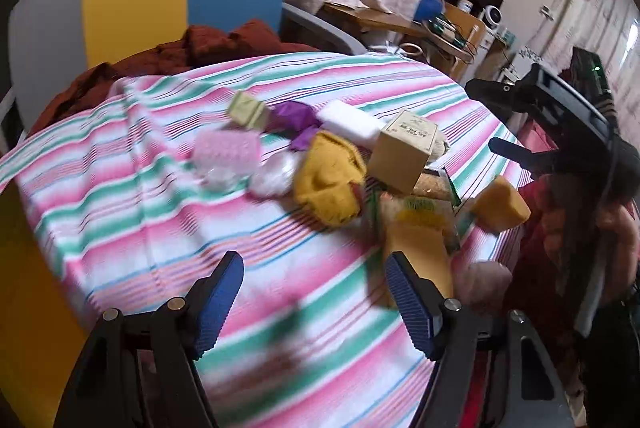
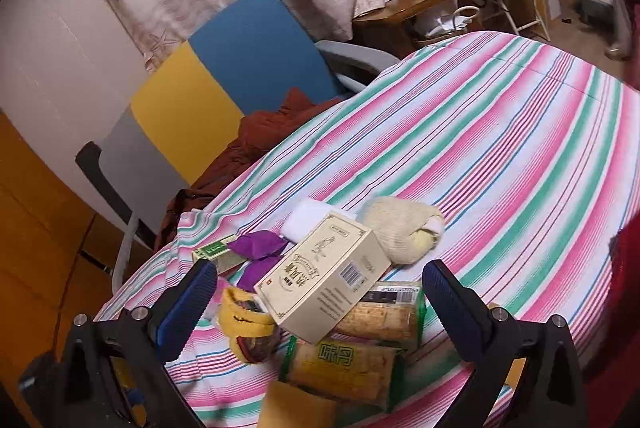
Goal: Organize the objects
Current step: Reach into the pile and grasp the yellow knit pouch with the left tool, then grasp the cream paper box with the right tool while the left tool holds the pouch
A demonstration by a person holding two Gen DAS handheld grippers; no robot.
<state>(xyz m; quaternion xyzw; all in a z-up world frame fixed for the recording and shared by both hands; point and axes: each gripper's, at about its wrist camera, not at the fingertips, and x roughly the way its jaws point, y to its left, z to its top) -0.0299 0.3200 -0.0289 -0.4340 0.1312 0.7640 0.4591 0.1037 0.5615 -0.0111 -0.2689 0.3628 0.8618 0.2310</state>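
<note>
My right gripper [image 2: 316, 302], jaws wide and empty, straddles the beige carton [image 2: 324, 278], its long axis running toward one o'clock; my left gripper [image 1: 316, 292] gapes farther off.

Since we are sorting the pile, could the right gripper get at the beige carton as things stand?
Probably yes. The right gripper is open and the beige carton lies on top of the cracker packs, between the fingers, with nothing over it.

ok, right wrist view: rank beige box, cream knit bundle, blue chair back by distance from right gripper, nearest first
1. Beige box, just ahead of the right gripper, atop cracker packs.
2. Cream knit bundle, behind the box, slightly right.
3. Blue chair back, beyond the table, upper left.
</note>
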